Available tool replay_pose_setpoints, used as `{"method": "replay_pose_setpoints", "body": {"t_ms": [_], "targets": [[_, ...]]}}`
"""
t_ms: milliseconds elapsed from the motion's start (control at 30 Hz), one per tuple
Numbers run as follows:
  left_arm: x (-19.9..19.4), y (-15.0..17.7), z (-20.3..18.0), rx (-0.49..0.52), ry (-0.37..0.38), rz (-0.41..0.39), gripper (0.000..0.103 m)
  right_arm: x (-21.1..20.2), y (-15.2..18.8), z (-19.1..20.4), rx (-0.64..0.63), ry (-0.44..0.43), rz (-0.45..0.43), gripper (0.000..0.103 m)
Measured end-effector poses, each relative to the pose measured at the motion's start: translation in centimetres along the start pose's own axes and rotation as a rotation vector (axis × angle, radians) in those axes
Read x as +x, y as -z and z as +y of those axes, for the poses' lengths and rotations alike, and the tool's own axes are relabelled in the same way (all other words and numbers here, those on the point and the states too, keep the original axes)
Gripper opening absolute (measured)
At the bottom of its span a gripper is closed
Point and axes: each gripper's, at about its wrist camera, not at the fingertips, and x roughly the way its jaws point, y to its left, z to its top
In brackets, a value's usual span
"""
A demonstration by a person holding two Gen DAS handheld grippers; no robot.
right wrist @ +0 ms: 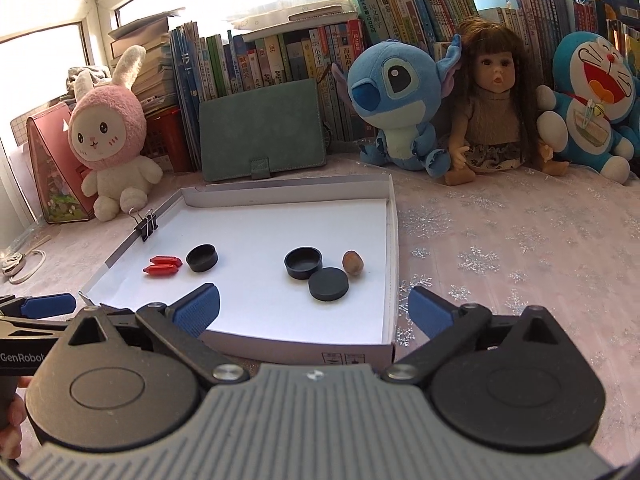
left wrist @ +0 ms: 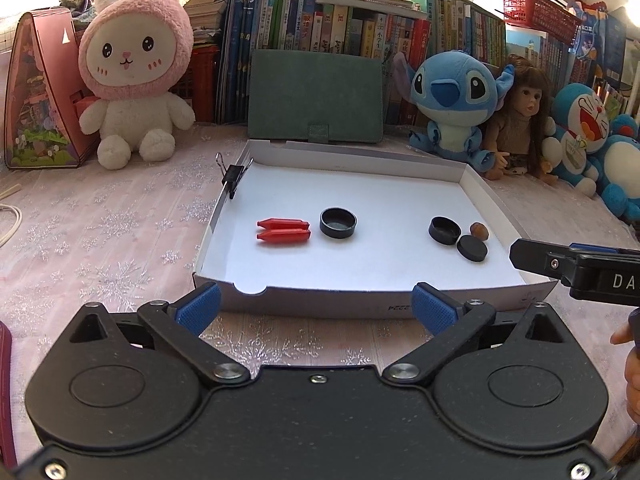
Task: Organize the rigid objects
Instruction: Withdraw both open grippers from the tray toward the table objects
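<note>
While both claws hung just short of the near wall of the shallow white box (left wrist: 224,216), the left claw (left wrist: 316,312) stood spread wide with nothing between its blue pads (left wrist: 200,310), and the right claw (right wrist: 314,312) was spread just as wide and empty. Inside the box, two red capsule-shaped pieces (left wrist: 284,230) lay side by side near the left wall, with an upturned black cap (left wrist: 338,223) just beside them. Toward the right wall sat a second open black cap (left wrist: 445,230), a flat black disc (left wrist: 473,248) touching it, and a small brown nut (left wrist: 479,231) close by. A black binder clip (left wrist: 233,176) gripped the left wall. Plush toys, a doll (right wrist: 494,100) and books lined the back of the surface (left wrist: 100,248).
</note>
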Motion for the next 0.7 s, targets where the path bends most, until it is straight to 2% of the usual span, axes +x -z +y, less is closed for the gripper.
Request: {"method": "replay_pose_setpoints", "body": {"t_ms": [233, 500, 700], "targets": [[-1.9, 2.1, 0.6, -0.037, -0.001, -0.017, 0.102, -1.4, 1.8, 0.5, -0.027, -0.019, -0.022, 0.103], [-3.2, 4.5, 1.1, -0.034, -0.005, -0.035, 0.102, -2.9, 4.1, 0.7, -0.035, -0.033, -0.013, 0.103], [-4.3, 6.2, 1.1, -0.015, -0.005, -0.043, 0.102, -4.2, 5.9, 1.3, -0.099, -0.013, -0.028, 0.103]]}}
